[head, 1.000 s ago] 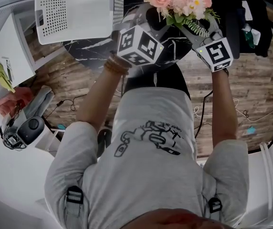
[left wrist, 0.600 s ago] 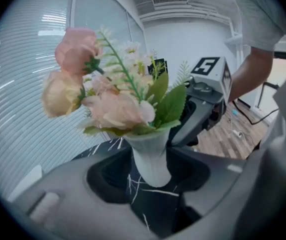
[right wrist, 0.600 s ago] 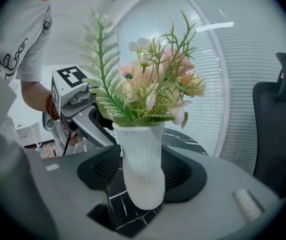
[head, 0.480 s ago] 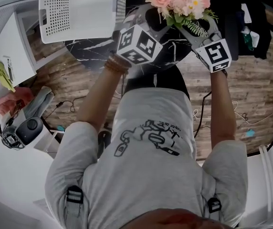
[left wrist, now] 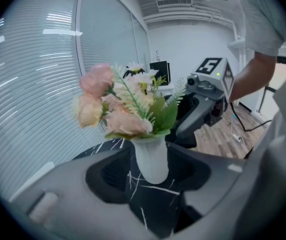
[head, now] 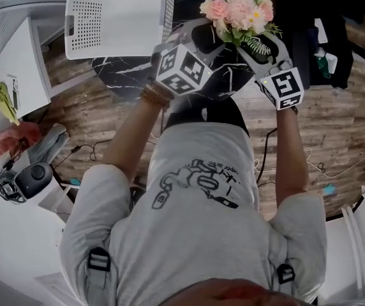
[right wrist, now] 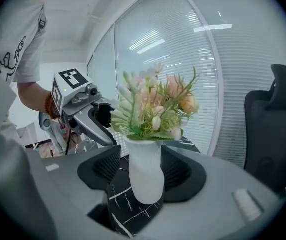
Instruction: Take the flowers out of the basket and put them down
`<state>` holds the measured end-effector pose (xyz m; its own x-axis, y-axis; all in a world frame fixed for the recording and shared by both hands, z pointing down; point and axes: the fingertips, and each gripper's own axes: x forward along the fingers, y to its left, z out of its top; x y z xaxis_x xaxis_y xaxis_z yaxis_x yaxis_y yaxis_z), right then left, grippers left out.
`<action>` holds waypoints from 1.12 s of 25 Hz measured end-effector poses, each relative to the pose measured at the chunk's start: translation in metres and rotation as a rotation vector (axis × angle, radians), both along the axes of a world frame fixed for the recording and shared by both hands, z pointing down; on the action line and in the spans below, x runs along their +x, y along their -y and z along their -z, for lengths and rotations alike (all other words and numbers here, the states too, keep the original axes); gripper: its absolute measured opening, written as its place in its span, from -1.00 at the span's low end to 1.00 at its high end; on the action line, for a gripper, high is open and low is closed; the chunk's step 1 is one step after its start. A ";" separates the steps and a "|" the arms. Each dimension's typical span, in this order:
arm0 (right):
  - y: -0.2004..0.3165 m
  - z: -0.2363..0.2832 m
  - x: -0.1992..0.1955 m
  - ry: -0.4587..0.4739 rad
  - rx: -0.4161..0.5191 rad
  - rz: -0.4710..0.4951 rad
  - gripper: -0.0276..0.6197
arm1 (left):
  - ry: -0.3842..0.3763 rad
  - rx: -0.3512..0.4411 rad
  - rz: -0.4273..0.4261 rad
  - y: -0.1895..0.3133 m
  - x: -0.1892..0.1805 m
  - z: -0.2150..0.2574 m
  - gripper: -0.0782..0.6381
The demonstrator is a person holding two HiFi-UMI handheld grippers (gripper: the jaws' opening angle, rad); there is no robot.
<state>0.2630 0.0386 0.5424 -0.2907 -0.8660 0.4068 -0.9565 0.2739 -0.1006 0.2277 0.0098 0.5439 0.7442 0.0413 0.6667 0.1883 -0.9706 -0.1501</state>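
Put-down step, nearly done. The flowers [head: 237,11] in their white vase [left wrist: 150,159] are out of the basket [head: 119,14]. The vase looks set upright on the black bench [head: 131,69], well apart from the basket. The left gripper [head: 205,40] and right gripper [head: 254,46] straddle the vase from opposite sides, jaws spread, pads just beside it and apparently not squeezing. Next: draw both grippers straight back without nudging the vase over.

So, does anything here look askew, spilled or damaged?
Nothing clearly. The vase is upright, the flowers look intact, and nothing is spilled. Only the basket seems to hang past the edge of the table, though that may be the viewing angle.
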 end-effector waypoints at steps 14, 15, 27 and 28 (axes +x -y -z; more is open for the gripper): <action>-0.035 0.074 -0.042 0.048 0.022 -0.056 -0.27 | -0.156 -0.211 0.149 -0.026 -0.041 0.071 -0.25; -0.036 0.083 -0.045 0.055 0.030 -0.062 -0.29 | -0.175 -0.218 0.156 -0.028 -0.044 0.081 -0.26; -0.045 0.197 -0.122 0.107 0.186 -0.019 -0.53 | -0.447 -0.263 0.283 -0.040 -0.111 0.193 -0.47; -0.044 0.207 -0.130 0.109 0.200 -0.008 -0.53 | -0.479 -0.258 0.299 -0.038 -0.118 0.206 -0.48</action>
